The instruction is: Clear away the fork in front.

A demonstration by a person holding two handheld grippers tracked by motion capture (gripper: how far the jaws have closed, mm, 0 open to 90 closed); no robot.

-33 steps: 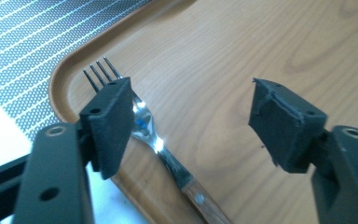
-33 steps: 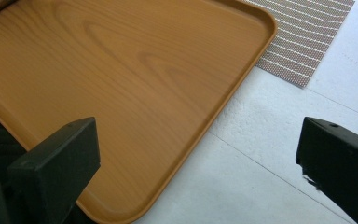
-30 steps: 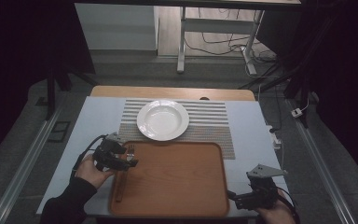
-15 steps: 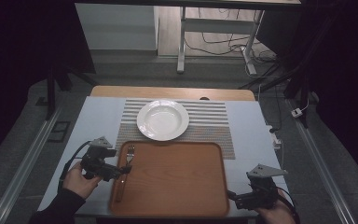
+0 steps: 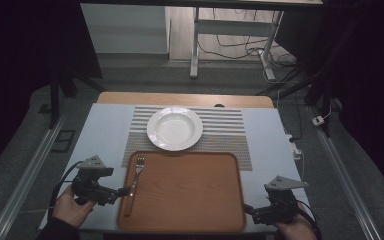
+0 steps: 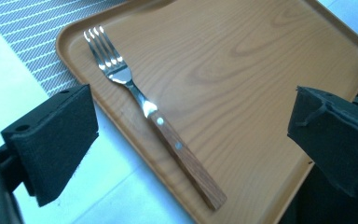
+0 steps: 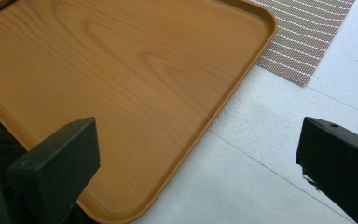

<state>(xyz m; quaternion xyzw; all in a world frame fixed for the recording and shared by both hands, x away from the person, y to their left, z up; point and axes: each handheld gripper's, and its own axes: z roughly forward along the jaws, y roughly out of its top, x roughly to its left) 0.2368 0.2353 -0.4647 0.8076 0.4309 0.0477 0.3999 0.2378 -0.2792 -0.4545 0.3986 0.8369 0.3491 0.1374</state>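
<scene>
High view showed the fork (image 5: 134, 182) lying flat along the tray's (image 5: 190, 200) nine o'clock edge, prongs toward the plate (image 5: 175, 128) at twelve o'clock. The left gripper (image 5: 122, 191) sat wide and empty beside it, probably for easy reach. The right gripper (image 5: 248, 209) waited wide at five o'clock.

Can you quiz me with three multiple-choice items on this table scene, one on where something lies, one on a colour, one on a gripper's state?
1. Where does the fork lie?
A. on the white plate
B. on the tray, along its left edge
C. on the striped mat

2. What colour is the plate?
A. white
B. black
C. orange

3. How stands the left gripper?
A. shut on the fork
B. open, holding nothing
C. shut on the tray's rim

Answers: 1 B, it rests inside the tray; 2 A, it shows white on the mat; 3 B, its jaws stand wide apart.
</scene>
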